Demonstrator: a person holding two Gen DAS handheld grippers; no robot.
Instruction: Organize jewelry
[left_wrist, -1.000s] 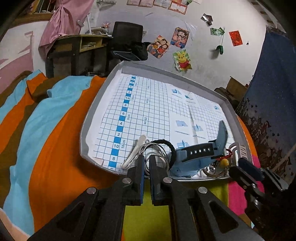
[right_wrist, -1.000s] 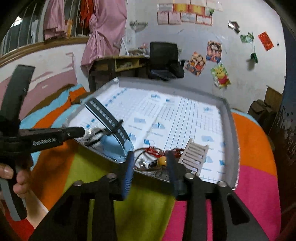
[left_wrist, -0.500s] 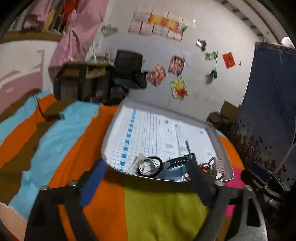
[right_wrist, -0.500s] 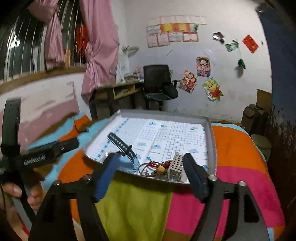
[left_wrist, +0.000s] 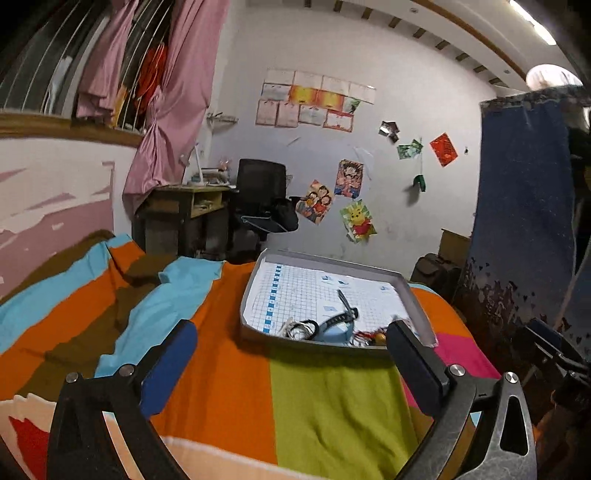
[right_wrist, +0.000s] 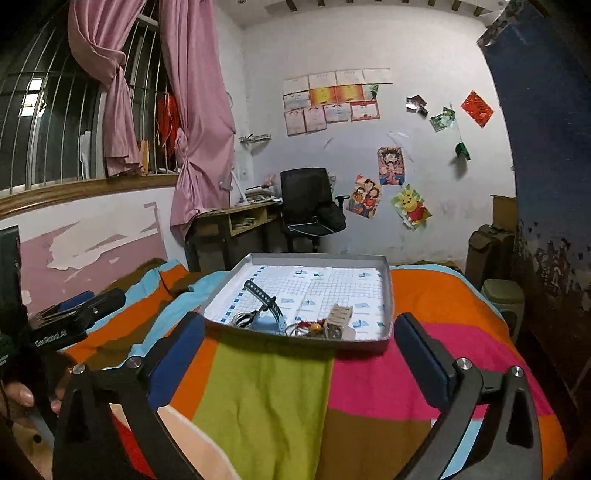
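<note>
Both hand-held grippers, left (left_wrist: 291, 354) and right (right_wrist: 299, 345), are spread wide and empty, apart from the tray (right_wrist: 369, 341), whose jewelry (right_wrist: 295, 325) lies clustered for sorting.

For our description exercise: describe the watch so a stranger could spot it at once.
Find the grey tray on the striped bedspread. Along its near edge lies a jewelry cluster; the watch has a pale blue body and a dark perforated strap sticking up, unlike the flat hair clip beside it.
</note>
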